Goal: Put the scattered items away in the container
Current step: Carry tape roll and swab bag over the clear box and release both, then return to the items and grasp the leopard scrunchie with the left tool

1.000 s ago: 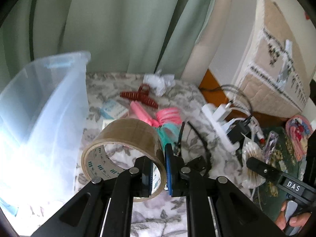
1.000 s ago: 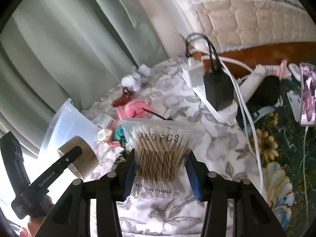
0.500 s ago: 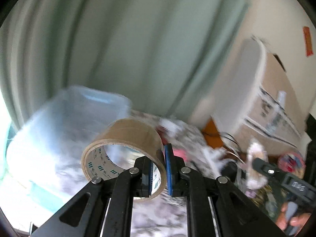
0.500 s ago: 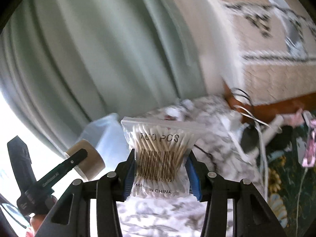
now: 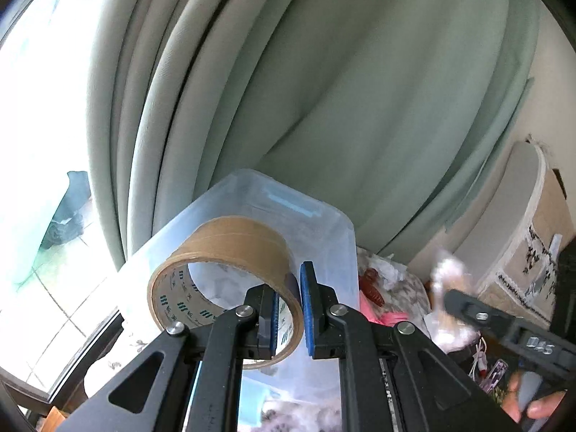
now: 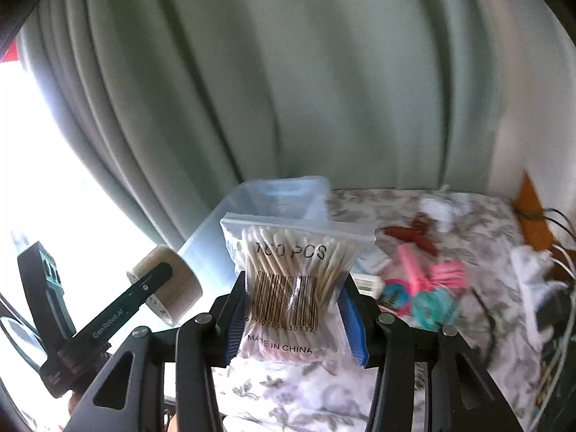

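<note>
The left gripper is clamped on the wall of a roll of brown tape, 1 blue pad inside the ring and 1 outside. The roll sits in the lower centre of the left wrist frame, its open core facing the lower left so the printed cardboard lining shows; its axis runs from lower left to upper right. Behind it stands the clear plastic container, a smooth rounded box with a pale blue strip near its rim, its base cut off by the gripper arms.

The right gripper is closed on a bag of cotton swabs, pinching its waist from both sides. The bag stands upright in the lower centre of the right wrist frame, zip strip on top, swab sticks running vertically and fanning upward, with a barcode and "MADE IN CHINA" on its clear crinkled film. The container's upper edge shows just behind the bag's top.

On the floral cloth of the surface, in the right half of that frame, lie a dark red hair claw, pink clips and teal rings, all blurred. Crumpled white material beyond them is hard to make out. Green curtains fill the upper frame.
</note>
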{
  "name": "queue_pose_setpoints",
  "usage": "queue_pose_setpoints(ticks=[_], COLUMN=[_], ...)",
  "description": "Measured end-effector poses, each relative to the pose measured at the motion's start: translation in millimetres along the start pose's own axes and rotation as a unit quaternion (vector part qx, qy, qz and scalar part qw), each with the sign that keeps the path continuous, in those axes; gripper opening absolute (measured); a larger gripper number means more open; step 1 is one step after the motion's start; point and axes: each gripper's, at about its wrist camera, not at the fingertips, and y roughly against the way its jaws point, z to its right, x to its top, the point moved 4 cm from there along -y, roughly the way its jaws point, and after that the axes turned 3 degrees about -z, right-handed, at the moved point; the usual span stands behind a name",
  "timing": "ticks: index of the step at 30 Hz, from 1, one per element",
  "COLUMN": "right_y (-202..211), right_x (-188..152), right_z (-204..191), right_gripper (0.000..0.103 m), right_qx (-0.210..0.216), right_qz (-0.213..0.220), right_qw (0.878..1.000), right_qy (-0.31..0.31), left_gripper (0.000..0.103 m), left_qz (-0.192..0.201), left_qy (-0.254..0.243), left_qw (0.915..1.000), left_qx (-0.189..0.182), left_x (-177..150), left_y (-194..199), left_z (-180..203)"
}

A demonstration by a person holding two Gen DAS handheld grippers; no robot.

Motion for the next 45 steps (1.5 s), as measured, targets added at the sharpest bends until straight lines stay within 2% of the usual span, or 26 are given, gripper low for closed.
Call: queue_pose_setpoints(ticks=[7,14,19,22,25,30,32,34,39,43,45], right_y=[-57,-93,-108,-117,-123,-113,-109,-104,-90,-69,-50], right_x=[3,0,1,1,2,4,5,4,1,-4,-9], right_z=[-26,-38,-37,-39,-38,-39,-33,-27,-10,7,10], right_gripper=[0.050,0.052,0.053,0.055,0.060,0.062,0.062,0.062,0.062,0.062,0.062], right_qx=[0.020,0.028,0.034,0.036,0.039,0.040,0.041,0.038,0.029,0.016,0.013], right_qz=[-0.042,-0.079,-0.086,-0.088,-0.087,-0.073,-0.070,-0.066,-0.056,-0.041,-0.028], right_qw=[0.999,0.996,0.995,0.994,0.994,0.994,0.995,0.996,0.997,0.999,0.999], right_qy=[0.024,0.036,0.046,0.053,0.061,0.066,0.057,0.052,0.038,0.019,0.008], left_gripper=[0.012,0.012,0.013,0.016,0.024,0.037,0.047,0.051,0.051,0.051,0.051], left_qz=[0.009,-0.033,-0.050,-0.050,-0.050,-0.052,-0.047,-0.043,-0.035,-0.019,-0.013], left_qy=[0.012,0.036,0.042,0.035,0.030,0.016,0.015,0.013,0.004,-0.005,-0.004], left_qw=[0.9995,0.9984,0.9977,0.9980,0.9981,0.9983,0.9984,0.9987,0.9991,0.9991,0.9987], left_qx=[-0.029,-0.028,-0.021,-0.018,-0.021,-0.023,-0.025,-0.023,-0.024,-0.038,-0.049], left_x=[4,-6,-9,-12,-12,-13,-14,-15,-13,-3,-3], left_y=[-15,-53,-72,-75,-76,-76,-75,-74,-67,-35,-27], left_z=[-13,-28,-36,-32,-28,-20,-16,-12,4,3,14])
